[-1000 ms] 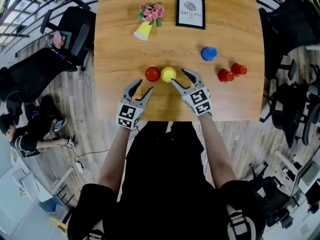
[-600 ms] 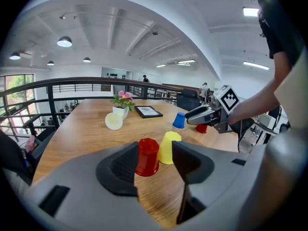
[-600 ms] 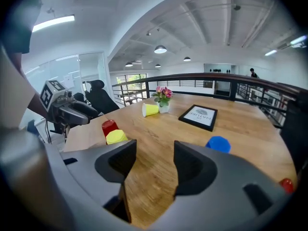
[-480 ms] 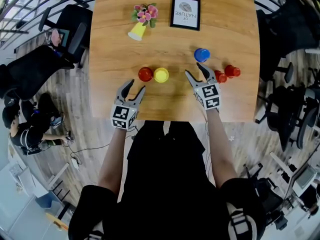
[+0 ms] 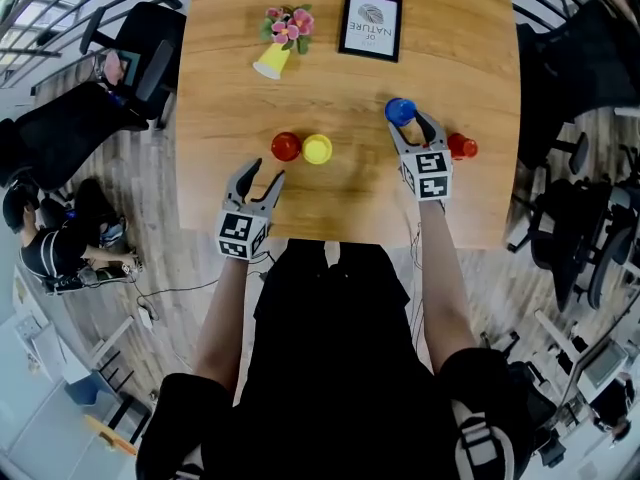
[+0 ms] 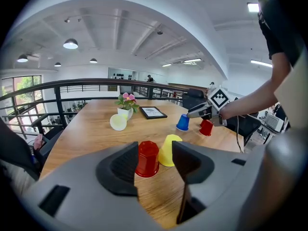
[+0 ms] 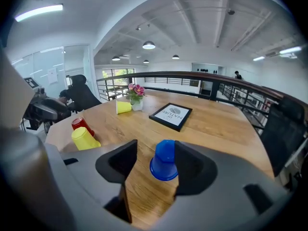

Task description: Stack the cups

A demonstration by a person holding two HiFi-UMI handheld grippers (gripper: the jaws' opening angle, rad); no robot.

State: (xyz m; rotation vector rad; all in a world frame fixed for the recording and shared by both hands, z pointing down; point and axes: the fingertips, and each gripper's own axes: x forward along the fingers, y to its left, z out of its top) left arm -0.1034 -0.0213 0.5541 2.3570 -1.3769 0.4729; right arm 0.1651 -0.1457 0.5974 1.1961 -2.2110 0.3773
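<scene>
Right hand-held gripper [image 7: 153, 150], jaws just closing, flanks blue cup [image 7: 164, 161] standing mouth-down.

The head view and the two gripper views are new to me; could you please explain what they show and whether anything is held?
No robot: a person holds a two-fingered gripper in each hand. The head view looks down from the person's head; each gripper view looks forward from its gripper. On the table stand a red cup, a yellow cup, a blue cup and a second red cup; further off are a toppled pale cup, a flower pot and a picture frame. The left gripper is open and empty. The right gripper has the blue cup between its fingers, which have just been closing, not yet gripping it.
</scene>
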